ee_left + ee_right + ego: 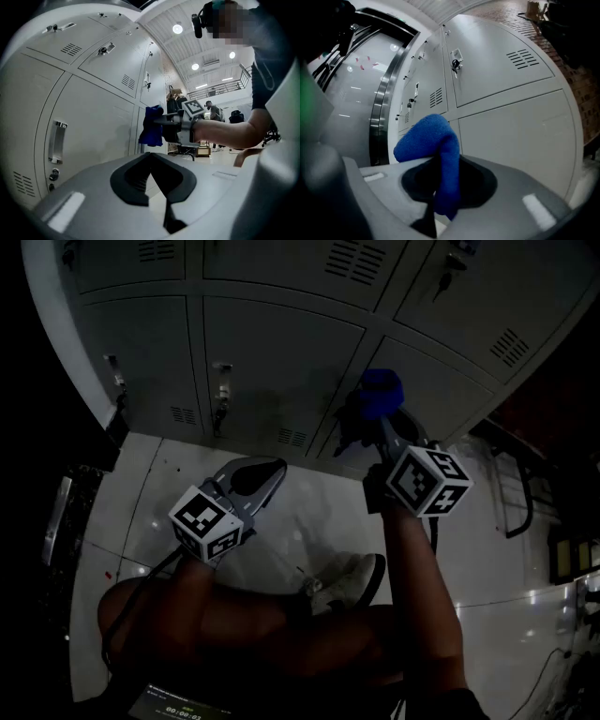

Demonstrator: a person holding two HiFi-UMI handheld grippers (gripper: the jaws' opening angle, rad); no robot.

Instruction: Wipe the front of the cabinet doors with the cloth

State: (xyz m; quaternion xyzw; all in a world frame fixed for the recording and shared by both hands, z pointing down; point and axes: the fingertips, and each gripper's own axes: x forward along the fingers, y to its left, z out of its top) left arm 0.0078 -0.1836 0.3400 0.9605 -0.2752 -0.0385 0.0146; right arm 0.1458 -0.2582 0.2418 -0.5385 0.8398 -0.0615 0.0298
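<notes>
Grey metal cabinet doors (pixel 281 362) with handles, locks and vent slots fill the top of the head view. My right gripper (pixel 377 418) is shut on a blue cloth (pixel 380 390), held close to a lower door; whether the cloth touches it I cannot tell. In the right gripper view the cloth (pixel 436 145) folds over and hangs between the jaws of the right gripper (pixel 440 164), beside a door (pixel 511 131). My left gripper (pixel 272 470) hovers lower left, shut and empty. The left gripper (pixel 151 157) faces a door (pixel 93 122) and sees the cloth (pixel 151 125).
The floor (pixel 309 521) is white and glossy. The person's shoe (pixel 349 582) lies below the grippers. A dark frame (pixel 516 498) and cables stand at the right, dark clutter (pixel 70 521) at the left. A door handle (pixel 56 140) sits near the left gripper.
</notes>
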